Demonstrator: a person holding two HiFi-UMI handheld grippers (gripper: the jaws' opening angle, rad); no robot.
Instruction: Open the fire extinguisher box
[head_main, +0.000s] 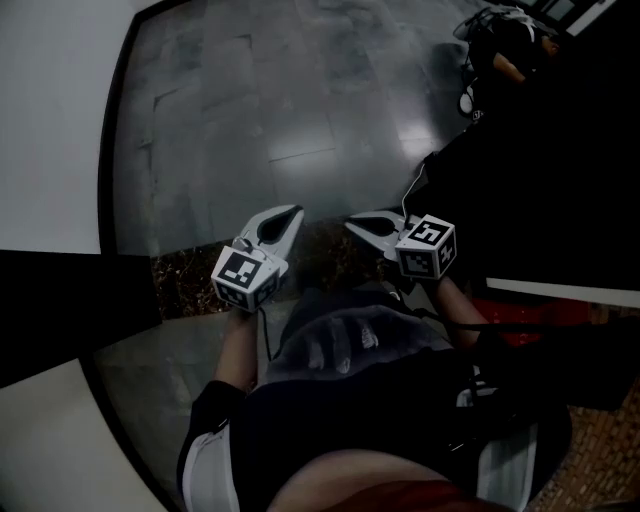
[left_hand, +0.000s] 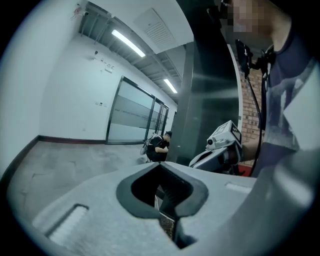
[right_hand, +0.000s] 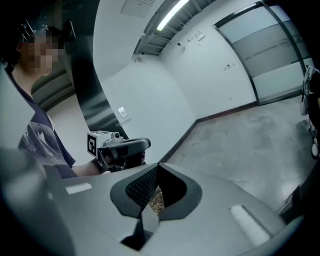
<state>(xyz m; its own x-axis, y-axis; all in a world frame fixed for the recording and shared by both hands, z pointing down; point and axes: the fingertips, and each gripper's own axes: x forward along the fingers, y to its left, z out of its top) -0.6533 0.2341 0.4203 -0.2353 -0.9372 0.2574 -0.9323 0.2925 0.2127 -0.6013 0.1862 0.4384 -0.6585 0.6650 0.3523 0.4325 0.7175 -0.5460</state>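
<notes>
Left gripper (head_main: 288, 218) and right gripper (head_main: 356, 226), both with jaws pressed together on nothing, are held side by side. Their tips angle toward each other but stay apart, above a dark speckled strip (head_main: 190, 275) of floor. The left cube (head_main: 245, 276) and right cube (head_main: 428, 247) sit at the rear of each, with a bare forearm running back from each to the holder's patterned shirt (head_main: 340, 340). Each gripper's own view shows the other just beside it, and only floor through the small window behind the closed tips.

Beyond the grippers, grey stone floor (head_main: 300, 120) spreads to a white wall (head_main: 50, 120) edged with dark skirting. A dark column (head_main: 560, 170) rises on the right. At its foot, under a white ledge (head_main: 560, 290) and near the right forearm, a red strip marks the box (head_main: 525, 318). It lies apart from both grippers and is too dark to show whether its door stands open or closed.

At top right of the head view, a second person (head_main: 505, 45) in dark clothes crouches on the floor. The left gripper view shows that person in front of a glass partition (left_hand: 132, 117) under ceiling strip lights (left_hand: 127, 42), with a brick wall (left_hand: 248, 100) beside the column.
</notes>
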